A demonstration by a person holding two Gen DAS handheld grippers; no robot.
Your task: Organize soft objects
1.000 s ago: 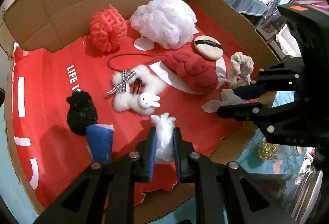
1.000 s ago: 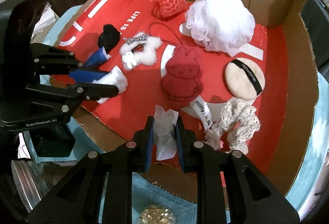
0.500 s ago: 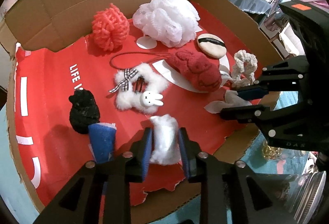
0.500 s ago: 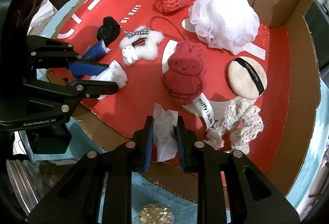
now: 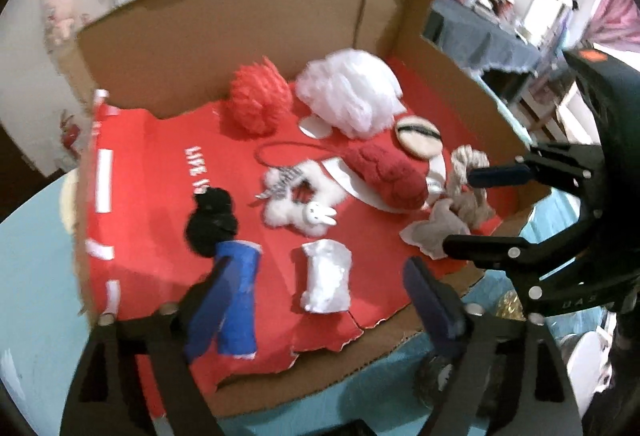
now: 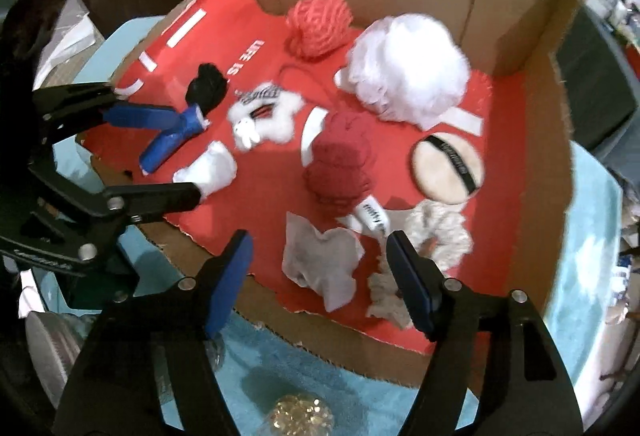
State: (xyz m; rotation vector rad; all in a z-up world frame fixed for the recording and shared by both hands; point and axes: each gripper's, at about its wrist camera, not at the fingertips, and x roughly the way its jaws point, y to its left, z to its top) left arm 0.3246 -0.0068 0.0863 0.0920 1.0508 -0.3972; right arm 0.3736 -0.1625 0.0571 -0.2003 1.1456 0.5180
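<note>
A cardboard tray (image 5: 224, 35) with a red floor holds several soft things. My left gripper (image 5: 320, 300) is open and empty, just behind a white cotton wad (image 5: 326, 276) that lies loose on the red floor; the wad also shows in the right wrist view (image 6: 210, 169). My right gripper (image 6: 320, 276) is open and empty, with a grey-white tissue (image 6: 320, 264) lying free between its jaws; the tissue also shows in the left wrist view (image 5: 436, 232). A blue roll (image 5: 240, 300) lies by the left jaw.
Also in the tray: red mesh ball (image 5: 258, 101), white mesh puff (image 5: 352, 95), red plush rabbit (image 5: 388, 171), white fluffy bunny charm (image 5: 304, 199), black pompom (image 5: 210, 224), powder puff (image 5: 418, 135), cream knitted scrunchie (image 6: 436, 232). A jar of gold beads (image 6: 300, 416) stands in front on the teal cloth.
Both grippers opened wide and let go: the cotton wad and the tissue now lie on the red floor. Both grippers pulled back and up a little.
</note>
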